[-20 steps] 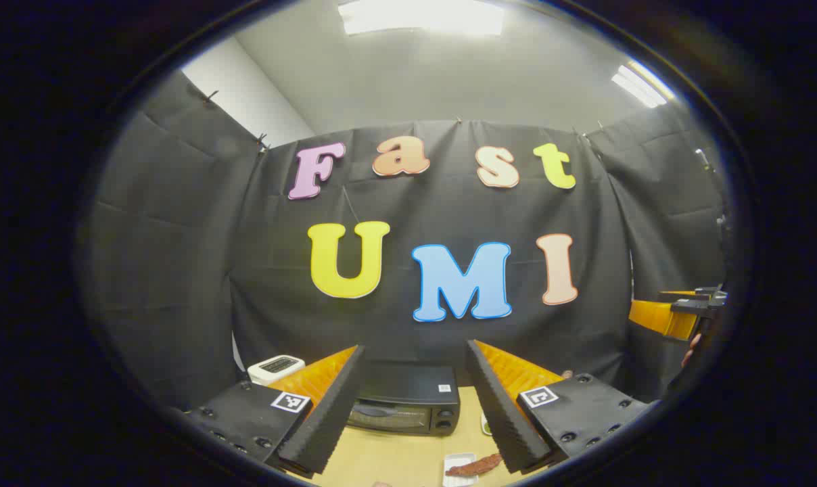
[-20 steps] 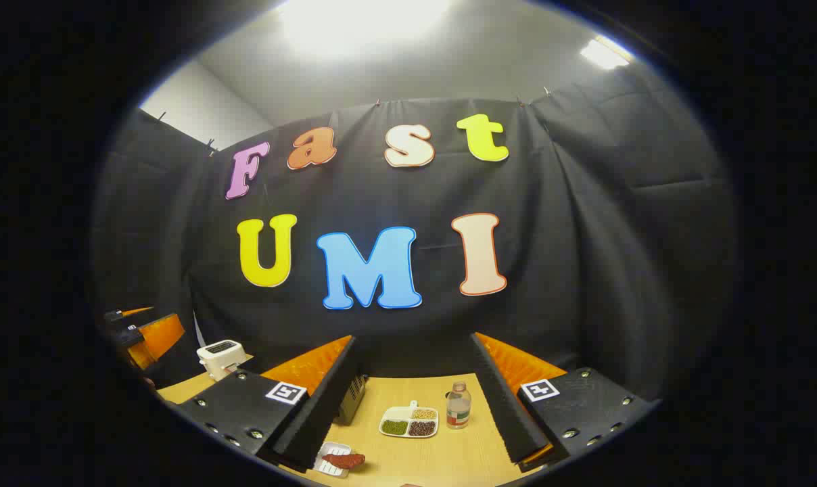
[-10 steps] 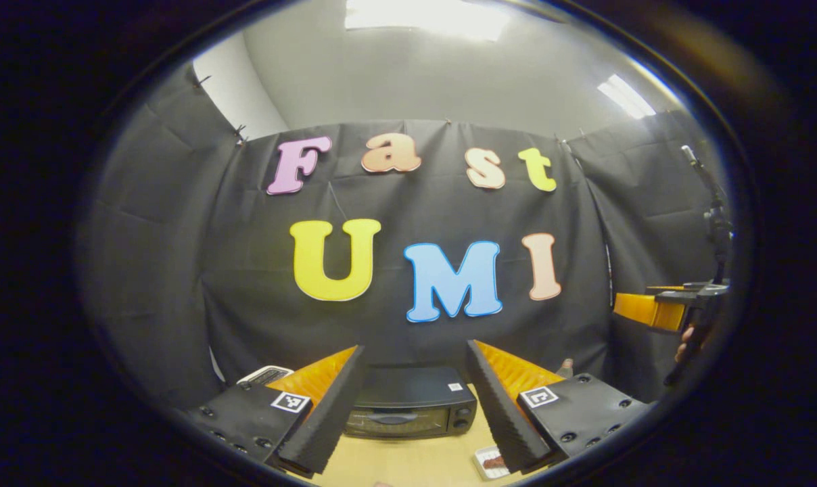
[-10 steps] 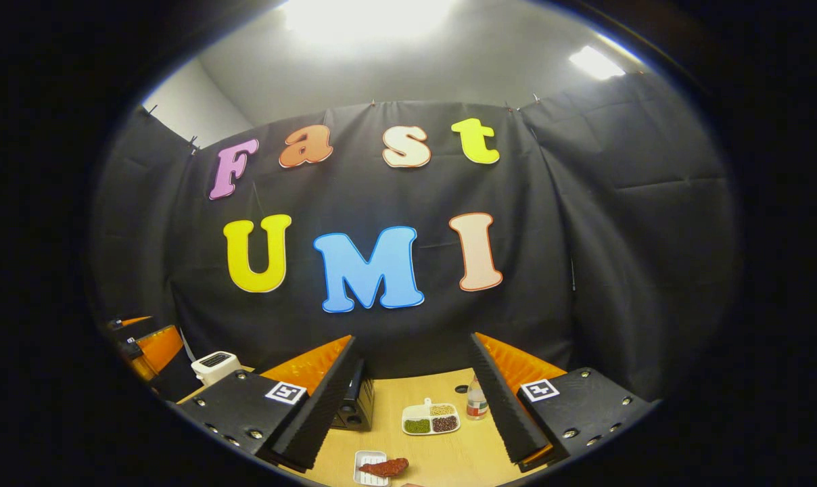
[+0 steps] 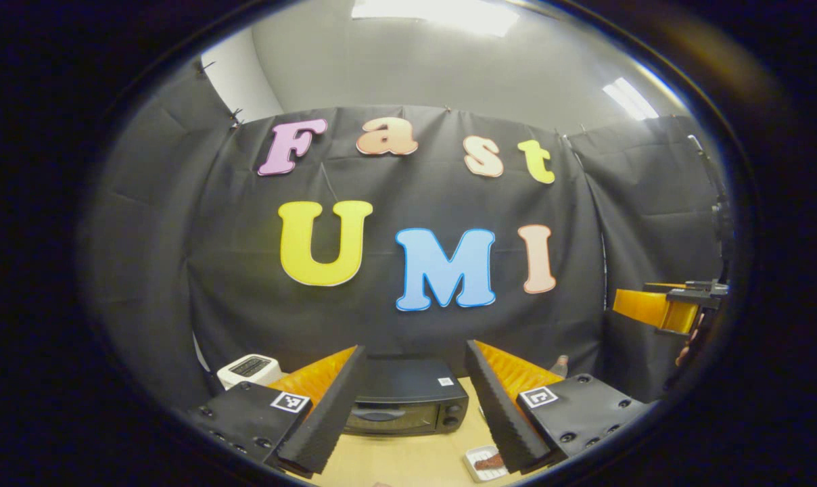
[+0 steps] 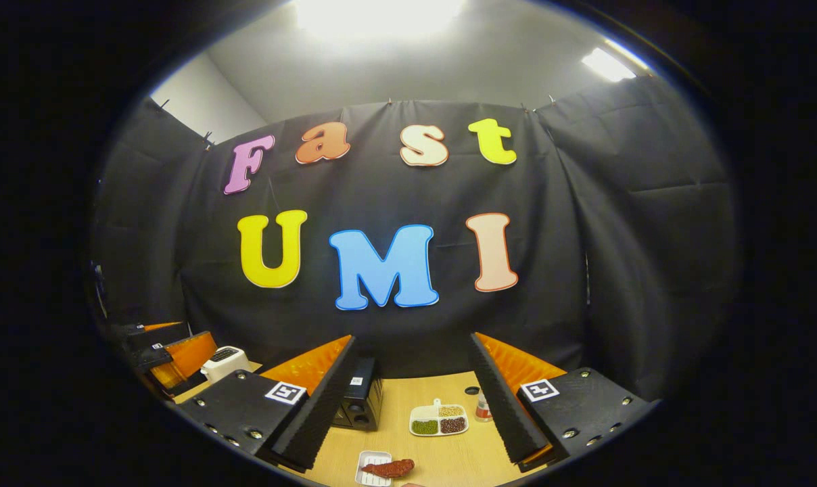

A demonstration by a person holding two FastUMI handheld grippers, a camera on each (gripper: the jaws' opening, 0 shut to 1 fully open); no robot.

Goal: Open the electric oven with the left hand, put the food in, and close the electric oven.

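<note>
A black electric oven (image 5: 407, 402) stands on the wooden table with its door closed, straight ahead between my left gripper's fingers. My left gripper (image 5: 415, 406) is held open, high above the table and well short of the oven. A strip of reddish food (image 6: 388, 467) lies on a small white tray (image 6: 373, 469) near the table's front. The same tray (image 5: 484, 463) shows beside my left gripper's right finger. My right gripper (image 6: 414, 409) is open and empty, above the table to the right of the oven (image 6: 359, 404). It also appears at the left gripper view's right edge (image 5: 662, 310).
A white toaster (image 5: 249, 370) sits left of the oven. A divided white dish of beans (image 6: 439, 420) and a small bottle (image 6: 481, 407) stand at the table's back right. The other gripper (image 6: 172, 348) shows at the left edge of the right gripper view.
Both views have swung slightly: the oven has settled between my left fingers, and the food tray slid right in the right gripper view. Both grippers stay open.
</note>
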